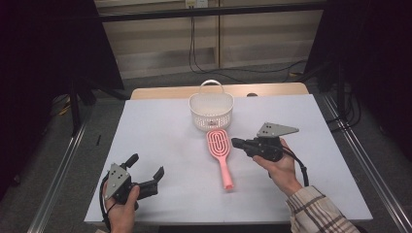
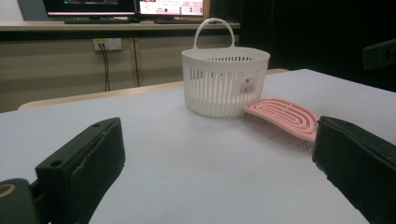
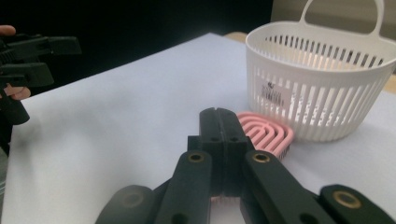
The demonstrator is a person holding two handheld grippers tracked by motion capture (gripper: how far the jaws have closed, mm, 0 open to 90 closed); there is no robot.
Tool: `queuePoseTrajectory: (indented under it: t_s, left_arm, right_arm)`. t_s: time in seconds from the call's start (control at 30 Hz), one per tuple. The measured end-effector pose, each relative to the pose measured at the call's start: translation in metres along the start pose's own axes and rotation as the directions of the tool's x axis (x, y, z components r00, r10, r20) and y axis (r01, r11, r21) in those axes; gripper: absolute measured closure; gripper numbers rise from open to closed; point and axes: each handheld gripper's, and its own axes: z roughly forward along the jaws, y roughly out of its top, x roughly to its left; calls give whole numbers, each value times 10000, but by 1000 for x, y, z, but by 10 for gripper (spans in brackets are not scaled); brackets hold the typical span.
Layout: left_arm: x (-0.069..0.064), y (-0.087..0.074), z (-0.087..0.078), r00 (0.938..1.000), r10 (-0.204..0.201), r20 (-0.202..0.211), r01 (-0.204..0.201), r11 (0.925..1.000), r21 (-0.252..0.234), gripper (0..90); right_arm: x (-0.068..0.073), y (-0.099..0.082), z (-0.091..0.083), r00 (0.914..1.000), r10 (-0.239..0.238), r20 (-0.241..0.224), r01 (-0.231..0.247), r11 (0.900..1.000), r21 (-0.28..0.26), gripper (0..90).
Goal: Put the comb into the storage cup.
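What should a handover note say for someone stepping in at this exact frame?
Right tool: jaws shut with nothing between them, tip beside the head of the pink hairbrush, not gripping it.
Left tool: jaws open and empty, resting near the front left of the table, away from the brush.
Things: the hairbrush lies flat, its head by the base of the white basket, handle pointing toward the person. The basket stands upright at the back; nothing can be seen inside it.
Done: nothing picked up yet.
Left: probably open the right tool, grasp the brush and put it in the basket.
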Motion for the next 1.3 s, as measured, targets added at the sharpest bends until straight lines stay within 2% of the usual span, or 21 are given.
queuePoseTrajectory:
  t_s: [0.1,0.13,0.17,0.2,0.23,0.33,0.43,0.6,0.73,0.87,0.9,0.93,1.0,1.23,1.3]
  left_arm:
    - [0,0,0,10000,15,-2,-15,10000,-3,25]
    - [0,0,0,10000,21,-15,-21,10000,-4,25]
    - [0,0,0,10000,-4,-13,4,10000,-12,25]
    - [0,0,0,10000,3,-24,-3,10000,-6,25]
    - [0,0,0,10000,11,-30,-11,10000,-13,25]
    - [0,0,0,10000,7,-32,-7,10000,-12,25]
    - [0,0,0,10000,65,-30,-65,10000,-12,25]
    - [0,0,0,10000,0,-13,0,10000,-15,25]
    - [0,0,0,10000,41,-22,-41,10000,14,25]
    - [0,0,0,10000,45,-22,-45,10000,7,25]
    - [0,0,0,10000,7,18,-7,10000,-28,25]
    - [0,0,0,10000,22,20,-22,10000,-8,25]
    - [0,0,0,10000,34,14,-34,10000,4,25]
    - [0,0,0,10000,33,20,-33,10000,13,25]
    - [0,0,0,10000,29,18,-29,10000,29,25]
  right_arm:
    - [2,2,2,9998,117,-159,-110,9990,439,900]
    - [2,2,2,9998,117,-159,-110,9990,439,900]
    - [4,4,3,9995,159,-270,-138,9970,758,900]
    - [4,4,3,9995,159,-270,-138,9970,758,900]
    - [5,7,4,9990,155,-428,-108,9940,1087,900]
    - [6,10,9,9986,148,-510,-74,9900,1412,900]
    - [6,10,13,9986,228,-477,-155,9888,1482,900]
    - [10,8,23,9966,386,-732,-197,9698,2429,900]
    - [13,11,30,9969,277,-738,-36,9515,3078,900]
    - [15,9,34,9941,491,-968,-154,9468,3214,900]
    - [18,5,39,9938,427,-1026,-26,9319,3627,900]
    - [18,4,40,9934,448,-1058,-26,9295,3688,900]
    - [19,1,43,9919,576,-1131,-82,9185,3953,900]
    - [24,-3,48,9905,485,-1286,133,8974,4409,900]
    - [25,-4,48,9900,536,-1304,99,8960,4439,900]
